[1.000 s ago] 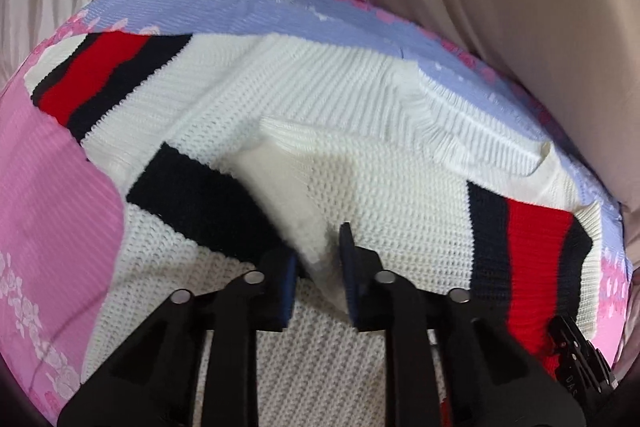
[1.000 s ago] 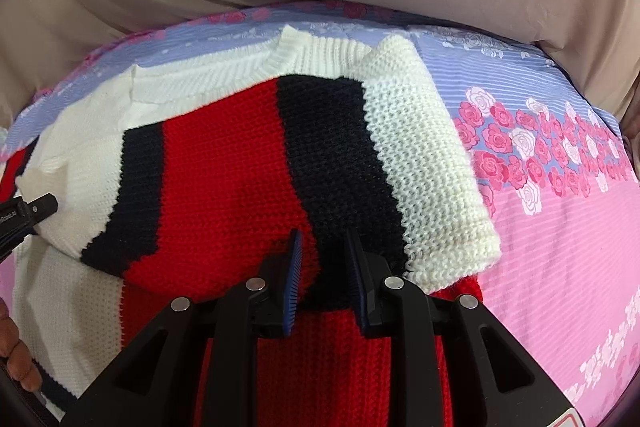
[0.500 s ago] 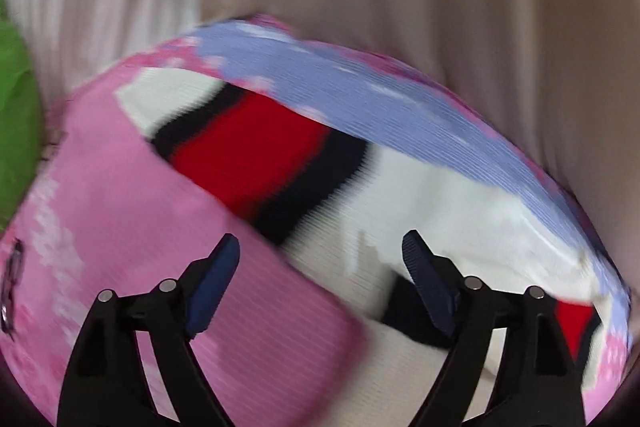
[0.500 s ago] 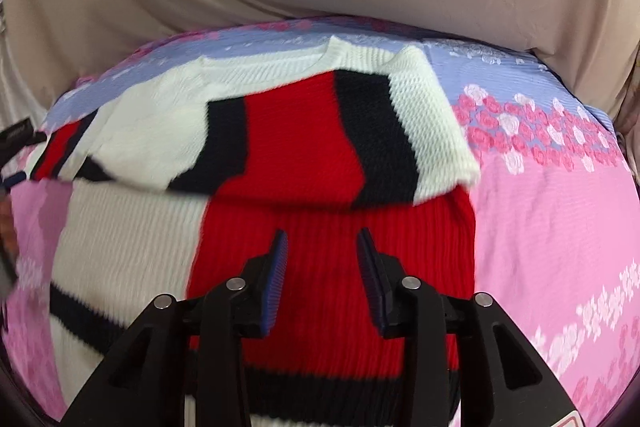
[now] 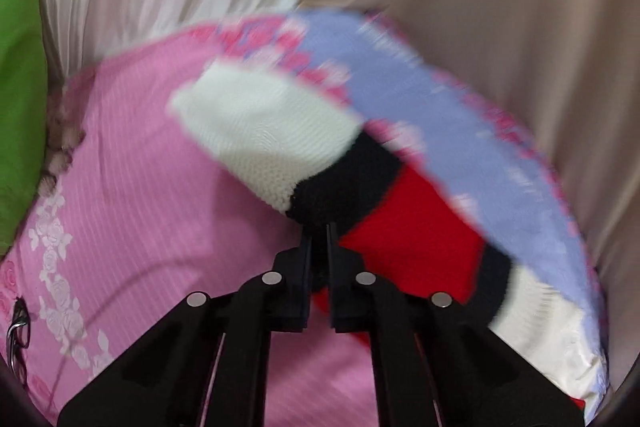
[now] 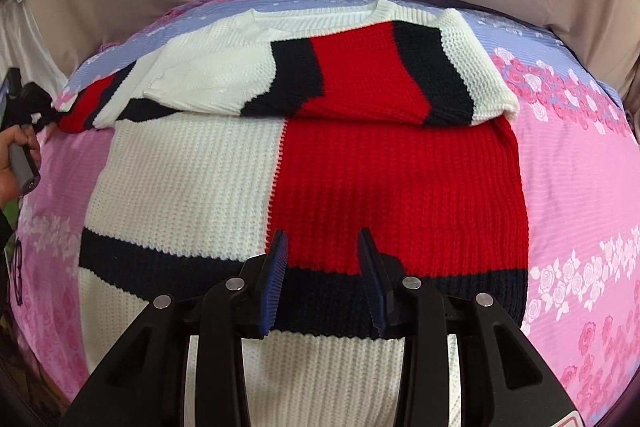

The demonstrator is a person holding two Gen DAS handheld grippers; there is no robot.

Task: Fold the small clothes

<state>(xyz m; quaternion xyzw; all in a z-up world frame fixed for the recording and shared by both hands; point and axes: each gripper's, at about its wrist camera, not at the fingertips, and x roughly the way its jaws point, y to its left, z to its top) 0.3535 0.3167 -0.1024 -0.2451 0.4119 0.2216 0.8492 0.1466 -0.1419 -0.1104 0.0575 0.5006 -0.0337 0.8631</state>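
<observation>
Sweater (image 6: 304, 163), knitted in white, red and navy blocks, lies flat on the pink floral bedsheet (image 6: 576, 187), its right sleeve (image 6: 380, 71) already folded across the chest. The left hand-held gripper (image 5: 319, 239) is clenched on the left sleeve (image 5: 280, 143) at its navy band, so the sleeve fold appears underway; next it likely carries that sleeve inward. The right hand-held gripper (image 6: 323, 259) hovers released over the hem.

Left wrist view is smearing w/ motion blur, esp. around the sweater (image 5: 280, 139); right wrist view is staying sharp. Even, soft light, faint shadow below folded sleeve (image 6: 360, 67) (fisheye is bending edges, dark corners).
</observation>
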